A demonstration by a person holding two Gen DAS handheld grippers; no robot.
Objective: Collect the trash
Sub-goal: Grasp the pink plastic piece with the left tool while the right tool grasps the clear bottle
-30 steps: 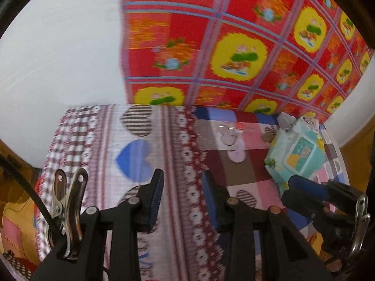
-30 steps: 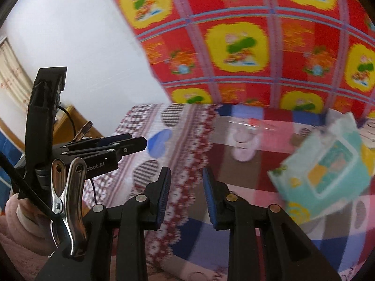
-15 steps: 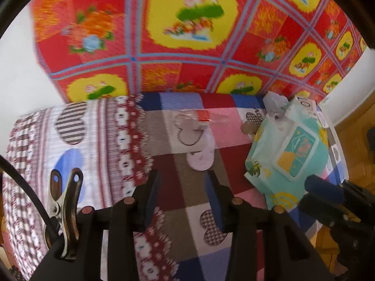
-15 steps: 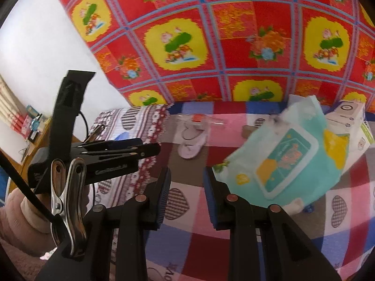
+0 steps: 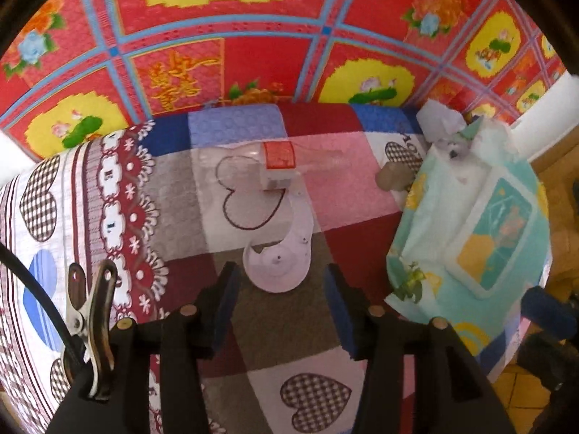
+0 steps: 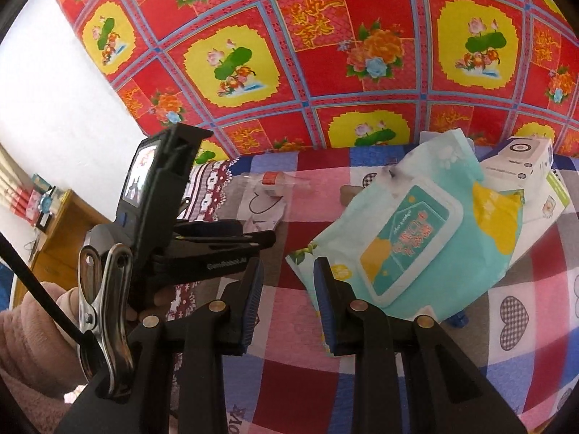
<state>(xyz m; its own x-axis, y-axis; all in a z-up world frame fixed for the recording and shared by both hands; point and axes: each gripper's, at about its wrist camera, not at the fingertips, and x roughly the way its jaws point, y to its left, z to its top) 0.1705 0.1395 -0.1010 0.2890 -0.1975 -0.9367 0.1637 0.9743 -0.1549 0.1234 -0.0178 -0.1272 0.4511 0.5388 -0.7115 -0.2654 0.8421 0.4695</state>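
A clear plastic blister wrapper with a red and white label lies on the patchwork tablecloth; its round end sits just in front of my left gripper, which is open and empty. The wrapper also shows far off in the right wrist view. My right gripper is open and empty, with its right finger beside the near corner of a teal wet-wipes pack. The left gripper body shows at the left of the right wrist view.
The wet-wipes pack lies at the right of the table. A crumpled white tissue and a small brown piece lie behind it. A white box stands behind the pack. A red and yellow flowered cloth hangs behind the table.
Both grippers have moved forward and to the right over the table. The wrapper now lies just ahead of the left fingers, and the wipes pack sits closer to the right fingers.
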